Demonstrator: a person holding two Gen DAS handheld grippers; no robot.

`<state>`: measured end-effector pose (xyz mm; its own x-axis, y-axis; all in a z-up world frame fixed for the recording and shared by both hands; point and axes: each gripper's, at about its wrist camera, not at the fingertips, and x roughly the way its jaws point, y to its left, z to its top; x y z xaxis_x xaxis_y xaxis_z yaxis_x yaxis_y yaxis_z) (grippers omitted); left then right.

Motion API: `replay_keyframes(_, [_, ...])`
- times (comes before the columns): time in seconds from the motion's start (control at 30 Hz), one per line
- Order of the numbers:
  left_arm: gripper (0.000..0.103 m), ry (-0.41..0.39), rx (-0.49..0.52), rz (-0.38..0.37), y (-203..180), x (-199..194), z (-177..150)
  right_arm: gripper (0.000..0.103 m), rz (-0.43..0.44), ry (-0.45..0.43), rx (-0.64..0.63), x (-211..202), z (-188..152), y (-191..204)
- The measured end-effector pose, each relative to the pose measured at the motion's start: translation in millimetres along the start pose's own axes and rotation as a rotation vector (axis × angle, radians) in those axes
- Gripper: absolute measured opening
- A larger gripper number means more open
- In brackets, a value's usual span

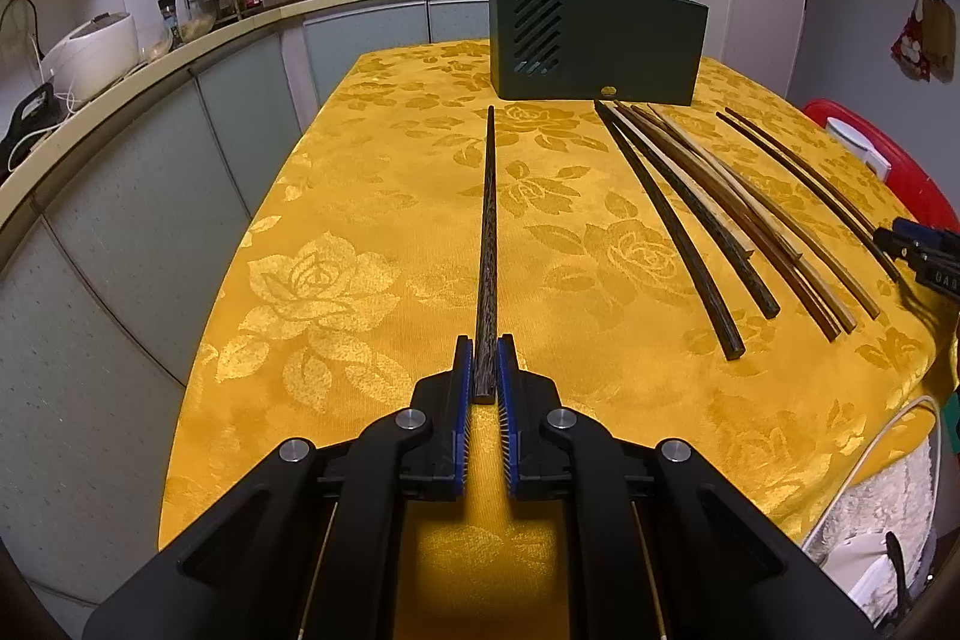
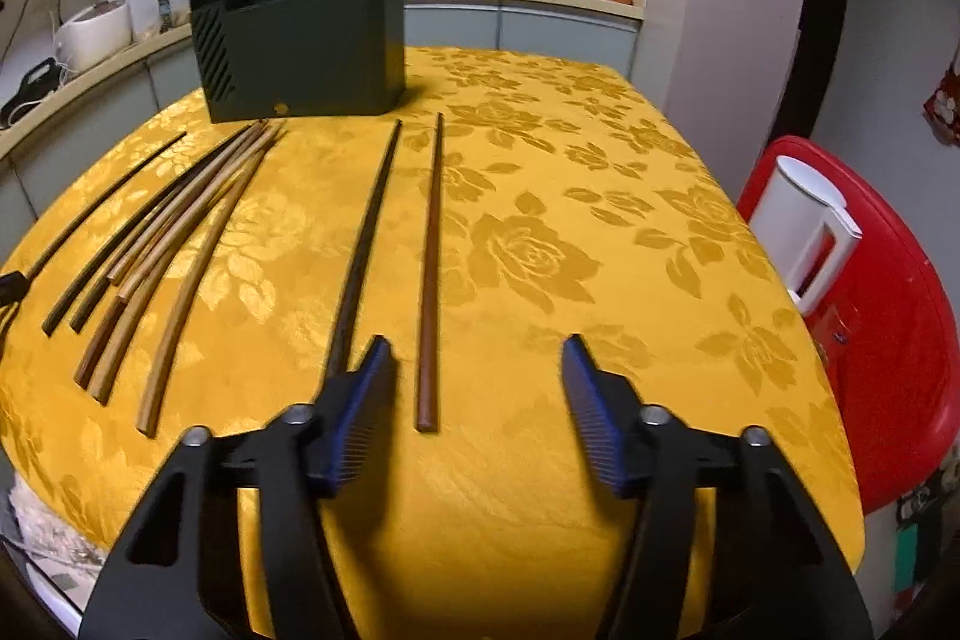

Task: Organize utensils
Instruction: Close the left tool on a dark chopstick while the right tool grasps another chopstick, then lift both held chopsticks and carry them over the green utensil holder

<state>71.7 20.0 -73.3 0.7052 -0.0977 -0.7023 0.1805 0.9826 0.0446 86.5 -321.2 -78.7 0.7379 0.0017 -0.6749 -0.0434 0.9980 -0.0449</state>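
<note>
The left claw (image 1: 486,370) is pinching the thick end of a dark chopstick (image 1: 489,232). The stick points straight ahead, away from the camera, toward the dark green holder box (image 1: 630,40) at the far side of the table (image 1: 360,196). I cannot tell if the far tip is resting on the yellow flowered cloth or is lifted a little.

The right claw (image 2: 474,370) is spread, with nothing pinched. A brown chopstick (image 2: 429,280) lies on the cloth between its two fingers, closer to the left finger. A black chopstick (image 2: 366,244) lies just beside it, and its near end goes under the left fingertip (image 2: 375,358). The pads are not touching the brown stick yet.

More chopsticks lie in a bunch (image 2: 162,250) on the cloth to the left in the right view, fanned out from a spot close to the box.

The step now looks like picking up one stick in each claw, to carry them to the box. To do it well, the right claw should slide a bit so only the brown stick sits in the middle. If not, the left finger may push the black stick or grab both. Then it should squeeze near the thick end and lift slowly. The left claw should keep a firm pinch, since a long stick held at one end can swing or slip. Both sticks should go tip down into an open slot of the box.
</note>
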Motion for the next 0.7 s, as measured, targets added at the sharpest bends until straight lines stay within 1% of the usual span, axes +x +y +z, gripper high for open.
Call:
replay_keyframes(0.07, [0.008, -0.005, 0.000, 0.006, -1.1, 0.0, -0.1, 0.047, 0.007, -0.007, 0.005, -1.4, -1.8, 0.5])
replay_keyframes(0.17, [0.008, -0.011, -0.003, 0.006, -0.9, 0.4, -0.8, 0.046, 0.034, -0.011, 0.053, -1.7, -3.7, -4.2])
replay_keyframes(0.2, [0.008, -0.014, -0.005, 0.007, -1.2, 0.3, -0.7, 0.044, 0.035, -0.012, 0.050, -2.9, -4.0, -4.4])
replay_keyframes(0.23, [0.008, -0.016, -0.005, 0.008, -1.0, 0.2, -1.4, 0.038, 0.037, -0.015, 0.044, -2.4, -3.3, -2.8])
replay_keyframes(0.27, [0.008, -0.018, -0.003, 0.011, -1.9, 0.4, -1.4, 0.029, 0.050, -0.018, 0.033, -2.7, -3.0, -0.3])
replay_keyframes(0.33, [0.008, -0.021, 0.001, 0.015, -3.0, 0.5, -1.7, 0.019, 0.068, -0.025, 0.005, -1.5, -1.4, 5.8])
replay_keyframes(0.37, [0.008, -0.022, 0.003, 0.017, -3.5, 0.9, -1.1, 0.015, 0.070, -0.027, -0.006, -0.7, -0.5, 8.7])
replay_keyframes(0.47, [0.007, -0.023, 0.011, 0.023, -4.7, 1.3, 0.0, 0.008, 0.085, -0.026, -0.012, 0.1, 0.8, 10.6])
replay_keyframes(0.6, [0.007, -0.022, 0.026, 0.027, -6.5, -0.2, 1.0, 0.007, 0.082, -0.018, -0.012, -2.5, 0.2, 11.7])
replay_keyframes(0.7, [0.007, -0.050, 0.040, 0.030, -7.9, -9.8, 4.4, 0.007, 0.070, -0.046, -0.014, -12.4, 2.1, 12.9])
